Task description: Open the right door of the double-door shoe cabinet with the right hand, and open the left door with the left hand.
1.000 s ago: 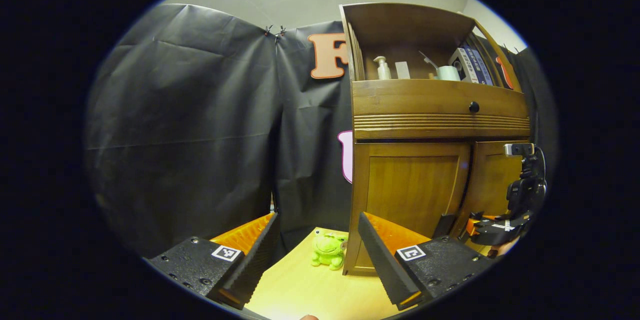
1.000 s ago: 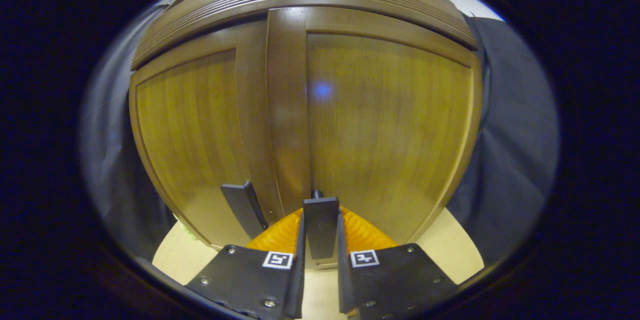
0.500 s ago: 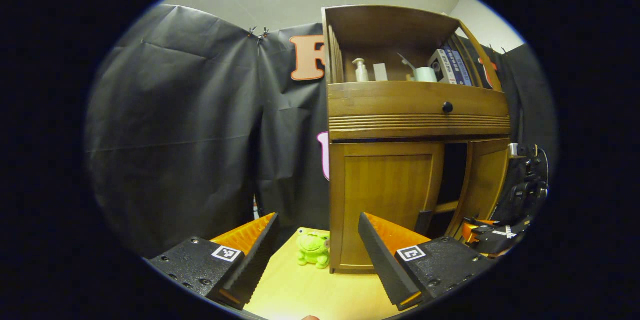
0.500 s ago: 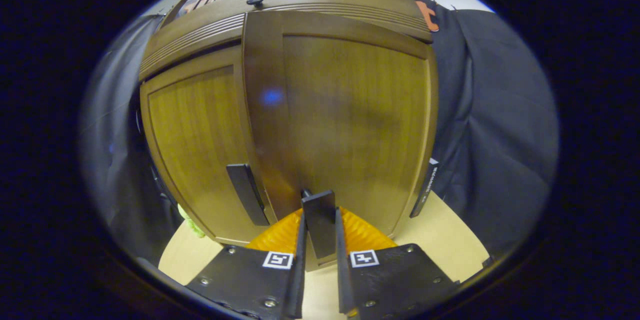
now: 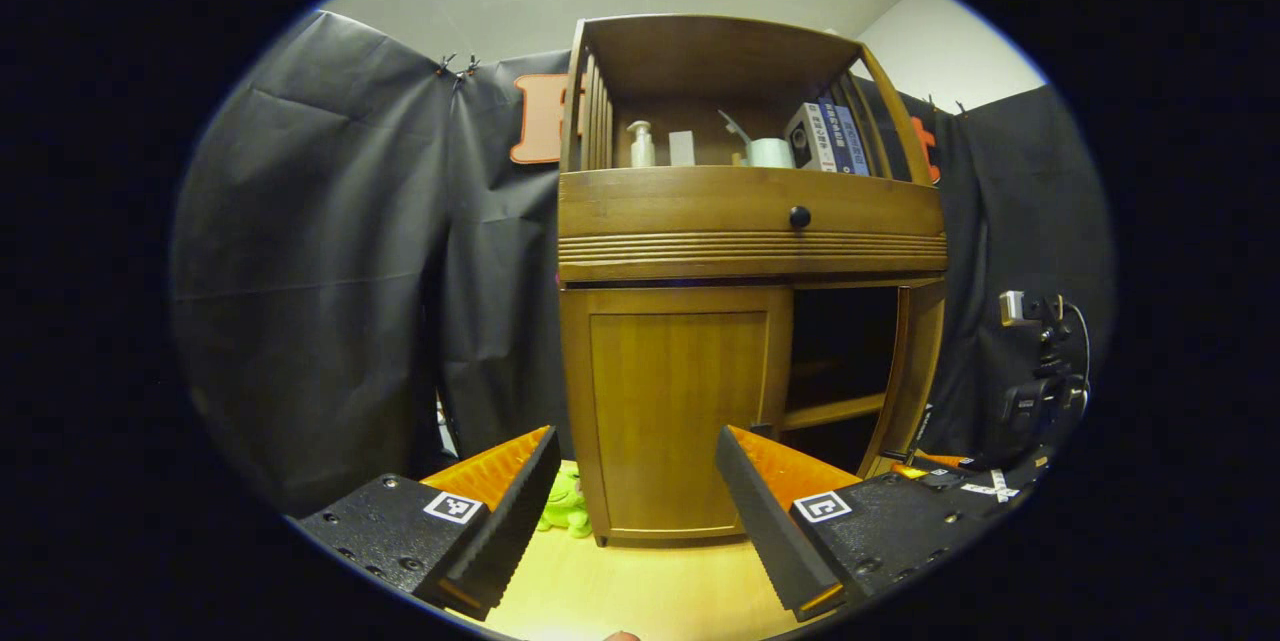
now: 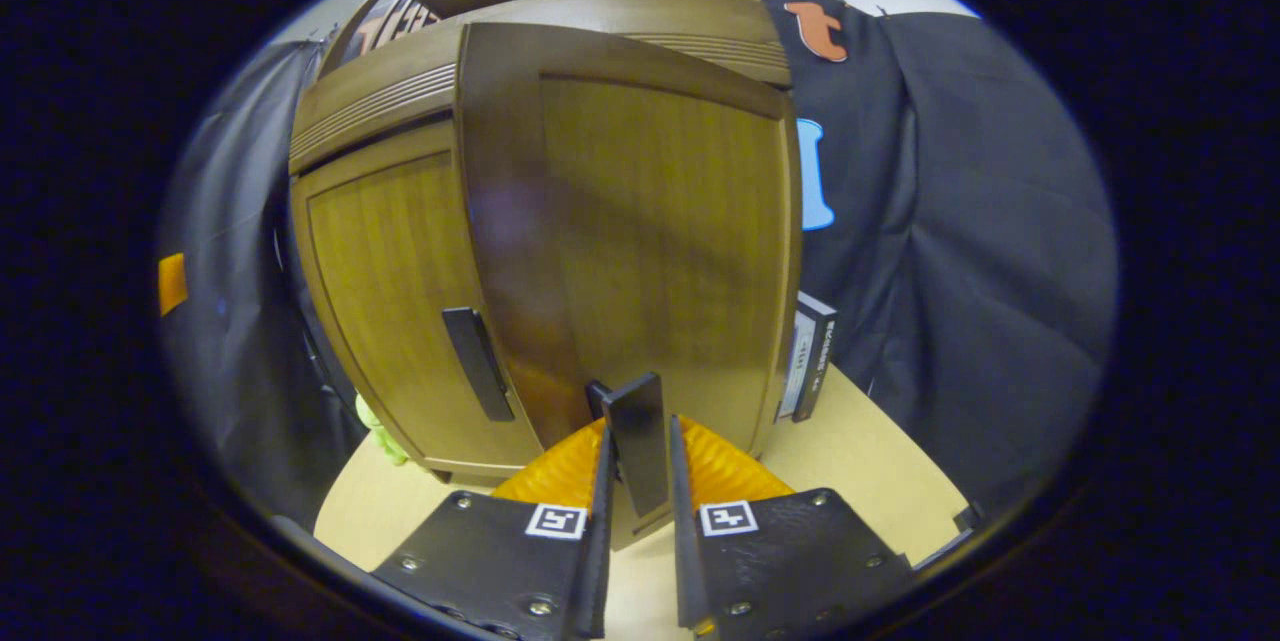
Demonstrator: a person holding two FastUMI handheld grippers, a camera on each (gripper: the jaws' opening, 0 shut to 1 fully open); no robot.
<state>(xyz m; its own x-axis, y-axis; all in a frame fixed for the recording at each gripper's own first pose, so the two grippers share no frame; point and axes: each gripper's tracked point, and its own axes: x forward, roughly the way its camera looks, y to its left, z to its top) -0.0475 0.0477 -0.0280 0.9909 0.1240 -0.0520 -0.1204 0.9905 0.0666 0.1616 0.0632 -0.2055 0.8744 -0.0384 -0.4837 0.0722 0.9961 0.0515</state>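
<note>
The brown wooden double-door shoe cabinet (image 5: 750, 221) is seen standing on the pale wooden table (image 5: 640, 591), its right door (image 6: 640, 241) swung well out from the frame so that the dark interior and a shelf are exposed in the left gripper view. In the right gripper view, the right tool (image 6: 637, 511) is clenched on the flat black bar handle of the right door (image 6: 633, 436), both orange-backed fingers (image 6: 560, 471) pressed against its faces. The left tool (image 5: 630, 511) is held released, its jaws wide apart and well short of the closed left door (image 5: 680, 411), whose own black handle (image 6: 478, 363) is shown untouched beside the gap.

The step in hand is judged to be the swinging-out of the right door. It would be done well if the handle were drawn along the arc of the hinge rather than straight back, so that the bar is not twisted out of the pads, and if the pull were eased as the door nears its full opening, since the cabinet could be dragged across the table. A small black box (image 6: 808, 356) standing at the cabinet's right side should be cleared by the door's edge. The left door remains to be taken; a green plush frog (image 5: 567, 506) near the cabinet's left corner should be avoided on approach.
</note>
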